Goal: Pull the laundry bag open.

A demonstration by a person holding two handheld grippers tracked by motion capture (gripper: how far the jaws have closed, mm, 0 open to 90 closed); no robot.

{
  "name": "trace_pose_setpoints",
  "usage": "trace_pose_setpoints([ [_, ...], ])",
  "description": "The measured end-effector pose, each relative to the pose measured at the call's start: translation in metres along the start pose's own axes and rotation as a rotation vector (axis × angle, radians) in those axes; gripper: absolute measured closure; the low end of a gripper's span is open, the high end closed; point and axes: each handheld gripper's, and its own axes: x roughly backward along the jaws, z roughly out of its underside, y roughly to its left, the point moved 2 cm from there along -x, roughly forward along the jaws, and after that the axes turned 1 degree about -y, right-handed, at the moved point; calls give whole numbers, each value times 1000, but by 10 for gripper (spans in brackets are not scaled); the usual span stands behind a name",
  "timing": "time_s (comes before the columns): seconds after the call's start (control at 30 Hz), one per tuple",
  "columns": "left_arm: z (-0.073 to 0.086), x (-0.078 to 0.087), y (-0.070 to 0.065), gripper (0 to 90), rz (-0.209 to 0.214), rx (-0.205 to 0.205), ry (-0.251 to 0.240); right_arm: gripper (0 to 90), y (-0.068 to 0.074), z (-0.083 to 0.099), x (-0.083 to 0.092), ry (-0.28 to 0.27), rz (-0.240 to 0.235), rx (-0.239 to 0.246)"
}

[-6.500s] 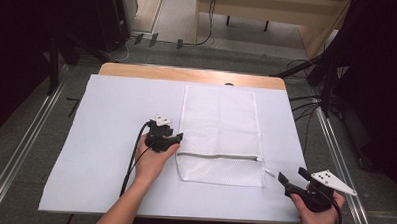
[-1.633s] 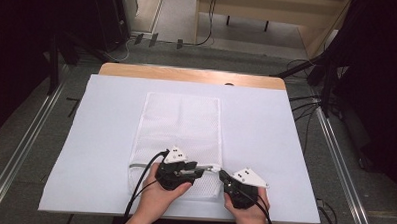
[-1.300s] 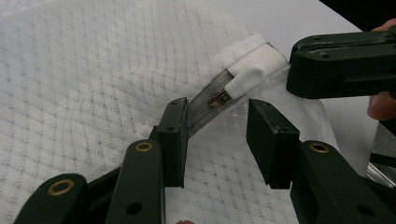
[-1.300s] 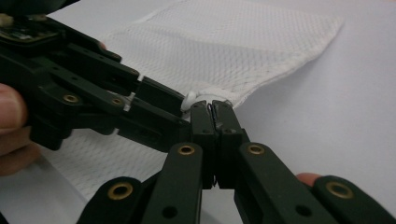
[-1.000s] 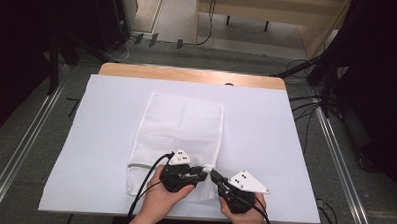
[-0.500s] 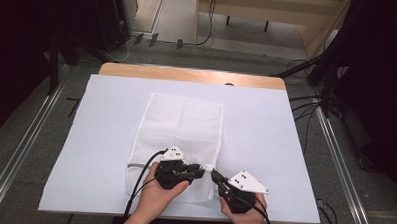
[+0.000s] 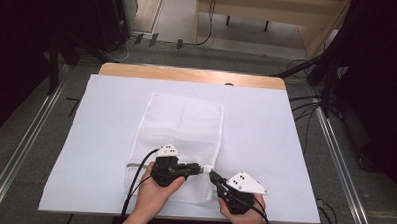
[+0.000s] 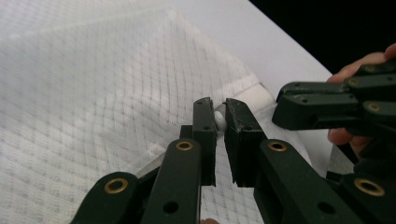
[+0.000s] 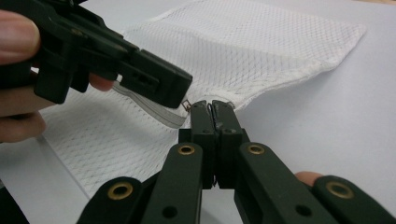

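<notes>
A white mesh bag (image 7: 183,121) lies flat on the white table sheet (image 7: 266,124), its zipper (image 9: 154,109) running along the near end. My left gripper (image 7: 200,168) sits on that end, pointing right. Its jaws (image 8: 219,105) have just been closing and now press on a small white lump of the bag's zipper end. My right gripper (image 7: 213,176) meets it tip to tip from the right. In the right gripper view its jaws (image 9: 212,105) are shut, pinching a thin bit of the bag's edge where the zipper ends.
The table's wooden far edge (image 7: 188,74) shows beyond the sheet. Metal rails (image 7: 340,162) run along both sides on the floor. Cables (image 7: 134,185) trail from the grippers toward the near edge. Bare sheet lies left and right of the bag.
The bag went from the right side to the middle, and the right gripper came in from the near right corner. In the last second the left gripper shifted slightly at the zipper end.
</notes>
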Motion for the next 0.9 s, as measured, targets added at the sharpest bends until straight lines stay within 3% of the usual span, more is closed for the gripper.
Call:
trace_pose_setpoints([
  [0.17,2,-2,5,840,22,39,17,900,0,0,1,0,0,2],
  [0.43,2,-1,4,863,34,28,19,900,1,0,1,1,7,18],
  [0.63,3,0,3,881,33,15,23,900,0,0,2,11,39,20],
  [0.9,5,1,6,882,-10,-13,41,900,-3,-2,5,23,76,15],
])
